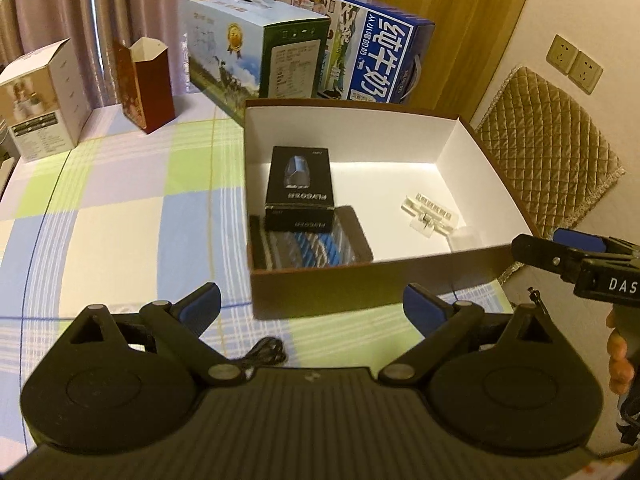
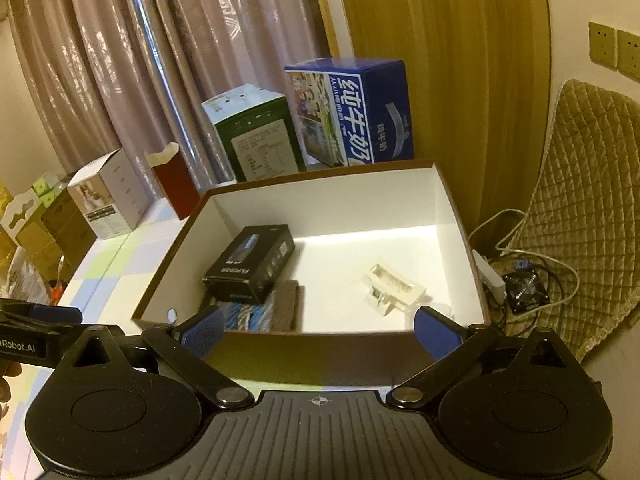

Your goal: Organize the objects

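Observation:
An open cardboard box (image 1: pixel 360 284), brown outside and white inside, sits on the checked tablecloth (image 1: pixel 120 216). In it lie a small black product box (image 1: pixel 298 192), a blue-and-grey striped pack (image 1: pixel 316 246) partly under that box, and a white plastic clip piece (image 1: pixel 428 212). My left gripper (image 1: pixel 312 306) hovers open just before the box's near wall, holding nothing. My right gripper (image 2: pixel 319 332) is open over the same near wall (image 2: pixel 320 356), with the black box (image 2: pixel 250 264), the striped pack (image 2: pixel 256 314) and the white clip piece (image 2: pixel 394 290) ahead. It also shows from the side, as the right gripper (image 1: pixel 548 244) at the box's right corner.
Two large milk cartons (image 1: pixel 256 48) (image 1: pixel 372 48) stand behind the box, a red open carton (image 1: pixel 146 84) and a white carton (image 1: pixel 44 100) at the far left. A black cable (image 1: pixel 264 354) lies near me. A quilted chair (image 2: pixel 584 208) and floor cables (image 2: pixel 528 280) are on the right.

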`<state>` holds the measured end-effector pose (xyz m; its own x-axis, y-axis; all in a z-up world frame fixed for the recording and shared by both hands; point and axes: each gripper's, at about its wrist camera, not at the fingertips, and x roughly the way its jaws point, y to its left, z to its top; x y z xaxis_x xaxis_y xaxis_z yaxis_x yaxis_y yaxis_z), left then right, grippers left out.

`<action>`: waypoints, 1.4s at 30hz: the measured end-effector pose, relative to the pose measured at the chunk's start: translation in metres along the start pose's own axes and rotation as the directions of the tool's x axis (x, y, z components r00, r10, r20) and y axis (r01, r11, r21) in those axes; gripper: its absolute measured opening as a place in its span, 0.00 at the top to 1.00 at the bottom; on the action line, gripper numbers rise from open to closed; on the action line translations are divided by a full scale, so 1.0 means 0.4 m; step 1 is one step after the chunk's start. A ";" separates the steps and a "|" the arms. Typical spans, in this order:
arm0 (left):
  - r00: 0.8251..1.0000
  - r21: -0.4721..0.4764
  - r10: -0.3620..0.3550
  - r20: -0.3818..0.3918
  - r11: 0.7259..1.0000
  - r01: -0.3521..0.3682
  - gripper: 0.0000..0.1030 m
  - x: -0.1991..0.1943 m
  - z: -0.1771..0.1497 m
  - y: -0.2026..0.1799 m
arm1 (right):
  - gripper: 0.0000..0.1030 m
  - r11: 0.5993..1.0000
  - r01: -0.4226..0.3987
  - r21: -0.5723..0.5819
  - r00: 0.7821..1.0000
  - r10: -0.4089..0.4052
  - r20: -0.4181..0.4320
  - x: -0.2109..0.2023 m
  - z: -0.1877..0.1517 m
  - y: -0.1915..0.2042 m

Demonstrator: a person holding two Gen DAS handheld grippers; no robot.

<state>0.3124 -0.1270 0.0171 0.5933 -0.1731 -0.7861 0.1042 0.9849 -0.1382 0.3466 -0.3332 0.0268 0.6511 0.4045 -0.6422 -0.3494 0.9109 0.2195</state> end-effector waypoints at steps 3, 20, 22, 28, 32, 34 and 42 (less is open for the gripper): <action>1.000 -0.013 0.002 -0.003 1.000 -0.002 0.07 -0.024 -0.024 0.019 | 0.04 1.000 0.000 -0.004 1.000 0.000 -0.007 -0.013 -0.020 0.021; 0.998 -0.095 0.055 -0.034 0.994 -0.058 0.07 -0.151 -0.179 0.170 | 0.04 0.997 -0.071 -0.033 0.993 0.068 -0.098 -0.021 -0.131 0.180; 0.997 -0.104 0.064 -0.041 0.992 -0.068 0.07 -0.160 -0.194 0.189 | 0.04 0.996 -0.080 -0.040 0.991 0.075 -0.110 -0.014 -0.142 0.200; 0.993 -0.134 0.105 -0.057 0.985 -0.112 0.07 -0.184 -0.242 0.245 | 0.04 0.990 -0.122 -0.066 0.982 0.111 -0.152 0.007 -0.179 0.266; 0.990 -0.161 0.124 -0.067 0.978 -0.133 0.07 -0.199 -0.275 0.283 | 0.04 0.985 -0.151 -0.079 0.974 0.134 -0.182 0.026 -0.203 0.305; 0.988 -0.173 0.134 -0.074 0.974 -0.145 0.07 -0.204 -0.288 0.299 | 0.04 0.983 -0.163 -0.088 0.970 0.143 -0.199 0.037 -0.213 0.324; 0.982 -0.227 0.167 -0.091 0.956 -0.184 0.07 -0.224 -0.339 0.354 | 0.04 0.971 -0.207 -0.122 0.955 0.173 -0.243 0.073 -0.247 0.384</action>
<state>0.1657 0.0281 -0.0137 0.5273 -0.0055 -0.8497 -0.1907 0.9737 -0.1246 0.2452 -0.1893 -0.0308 0.3978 0.5236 -0.7533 -0.5558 0.7908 0.2562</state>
